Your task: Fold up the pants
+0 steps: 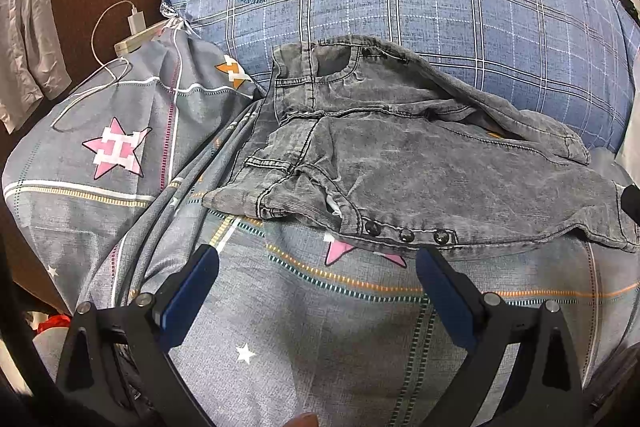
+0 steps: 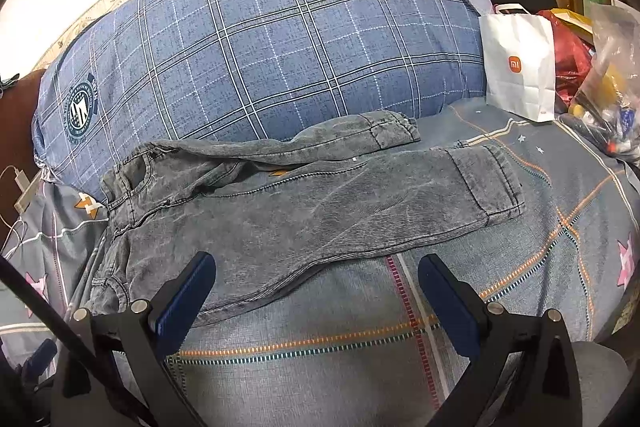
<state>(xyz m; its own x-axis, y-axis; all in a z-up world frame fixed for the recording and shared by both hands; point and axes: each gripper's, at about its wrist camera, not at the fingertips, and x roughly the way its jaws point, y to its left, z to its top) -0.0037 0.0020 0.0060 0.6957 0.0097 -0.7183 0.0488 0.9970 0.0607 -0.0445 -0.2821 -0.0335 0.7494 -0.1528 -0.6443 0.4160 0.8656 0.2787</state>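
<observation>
Grey denim pants lie spread across the patterned bedsheet, just ahead of both my grippers, with the big blue plaid pillow behind them. My left gripper hangs with fingers spread wide and nothing between them; the waistband and its row of snap buttons sit just beyond its fingertips. My right gripper is likewise spread and empty, its left finger over the near edge of the closer leg, whose cuff runs off ahead and to the right. The far leg lies crooked, apart from the near one. I judge folding has not started; this is the approach to a first grasp. Next I would close the left on the waistband and the right on the near leg, then bring one leg over the other.
</observation>
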